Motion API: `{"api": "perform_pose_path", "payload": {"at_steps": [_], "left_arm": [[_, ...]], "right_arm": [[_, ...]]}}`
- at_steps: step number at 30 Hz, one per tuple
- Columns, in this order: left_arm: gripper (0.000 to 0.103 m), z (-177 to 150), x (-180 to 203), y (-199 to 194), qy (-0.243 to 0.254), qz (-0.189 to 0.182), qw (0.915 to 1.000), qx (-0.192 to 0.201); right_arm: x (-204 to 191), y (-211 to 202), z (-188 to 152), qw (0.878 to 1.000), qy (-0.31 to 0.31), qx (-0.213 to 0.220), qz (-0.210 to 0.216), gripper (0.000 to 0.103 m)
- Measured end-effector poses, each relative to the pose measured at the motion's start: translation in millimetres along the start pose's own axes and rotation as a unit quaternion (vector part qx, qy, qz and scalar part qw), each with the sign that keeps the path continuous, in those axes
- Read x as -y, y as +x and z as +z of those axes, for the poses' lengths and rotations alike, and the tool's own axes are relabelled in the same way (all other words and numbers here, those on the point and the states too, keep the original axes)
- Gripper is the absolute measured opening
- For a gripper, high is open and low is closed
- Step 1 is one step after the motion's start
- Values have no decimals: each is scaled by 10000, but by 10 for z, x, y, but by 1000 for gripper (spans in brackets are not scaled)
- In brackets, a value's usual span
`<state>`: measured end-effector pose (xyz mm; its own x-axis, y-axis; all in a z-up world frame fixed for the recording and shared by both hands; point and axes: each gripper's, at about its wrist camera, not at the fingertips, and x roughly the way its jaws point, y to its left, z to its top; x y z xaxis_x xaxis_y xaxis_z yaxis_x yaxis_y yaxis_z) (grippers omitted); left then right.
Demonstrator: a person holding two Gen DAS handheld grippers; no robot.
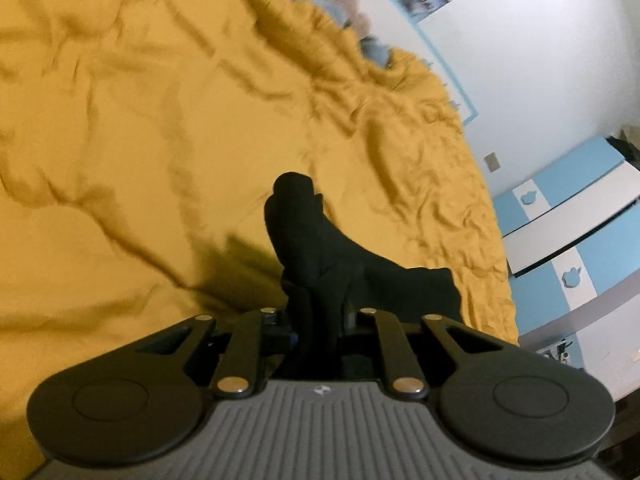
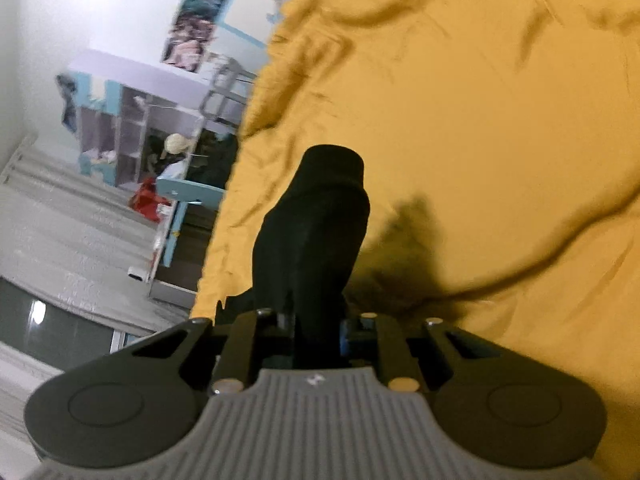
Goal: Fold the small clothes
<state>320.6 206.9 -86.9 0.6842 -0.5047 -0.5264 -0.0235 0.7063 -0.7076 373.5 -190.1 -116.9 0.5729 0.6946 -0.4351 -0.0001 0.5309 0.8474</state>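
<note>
A small black garment, sock-like (image 1: 304, 224), sticks up from between the fingers of my left gripper (image 1: 316, 314), which is shut on it above the yellow bedsheet (image 1: 140, 140). One flap of it (image 1: 428, 288) hangs off to the right. In the right wrist view, black cloth with a cuffed end (image 2: 320, 220) likewise rises out of my right gripper (image 2: 318, 322), which is shut on it. The cloth hides the fingertips in both views. Whether both grippers hold one piece I cannot tell.
The wrinkled yellow sheet (image 2: 480, 120) covers the bed, whose edge (image 2: 224, 216) drops to a grey floor (image 2: 60, 240). A shelf unit (image 2: 132, 128) and red item (image 2: 146, 200) stand beyond. White wall and blue-white furniture (image 1: 560, 208) lie past the far edge.
</note>
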Motion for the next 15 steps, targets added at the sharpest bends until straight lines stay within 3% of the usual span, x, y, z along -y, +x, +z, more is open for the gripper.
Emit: {"api": "perform_pose_path", "payload": {"at_steps": [15], "left_arm": [[15,-352,1176,-976,923,-563,9889,1014]], "right_arm": [[-856,-1446,-261,9911,-923,750,604,13]]}}
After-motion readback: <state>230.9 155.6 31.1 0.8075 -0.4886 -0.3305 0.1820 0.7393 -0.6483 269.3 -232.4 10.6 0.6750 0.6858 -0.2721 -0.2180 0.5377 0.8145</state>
